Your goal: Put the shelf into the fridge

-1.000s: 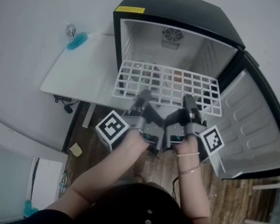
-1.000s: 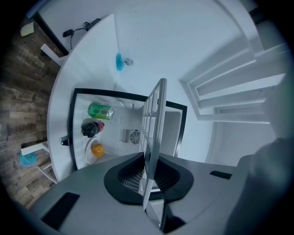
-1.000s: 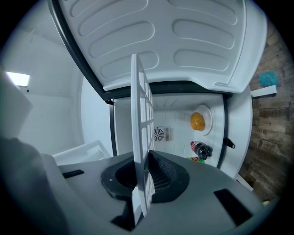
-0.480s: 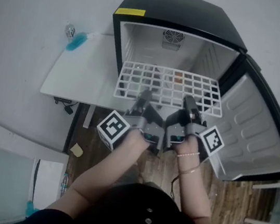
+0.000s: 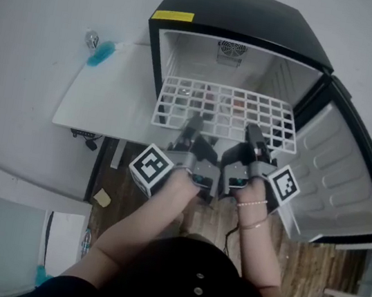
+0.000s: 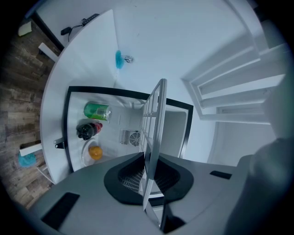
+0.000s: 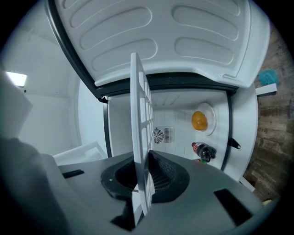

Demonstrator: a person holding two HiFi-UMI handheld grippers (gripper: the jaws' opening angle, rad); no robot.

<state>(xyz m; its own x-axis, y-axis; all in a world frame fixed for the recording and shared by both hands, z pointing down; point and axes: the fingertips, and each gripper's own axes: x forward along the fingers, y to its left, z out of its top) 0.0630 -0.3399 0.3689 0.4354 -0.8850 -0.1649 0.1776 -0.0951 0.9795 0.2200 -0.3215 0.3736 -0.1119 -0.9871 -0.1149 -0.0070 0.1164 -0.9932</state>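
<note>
White wire shelf (image 5: 229,108) is clamped at its near edge by my left gripper (image 5: 193,124) and right gripper (image 5: 253,134), side by side mid-frame to hold it level, far edge at the open fridge (image 5: 238,16) mouth above.

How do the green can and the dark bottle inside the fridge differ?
The green can is bright green; the dark bottle is nearly black with a red patch. The bottle sits beside the orange; the can sits on the bottle's far side. Both are inside the fridge.
</note>
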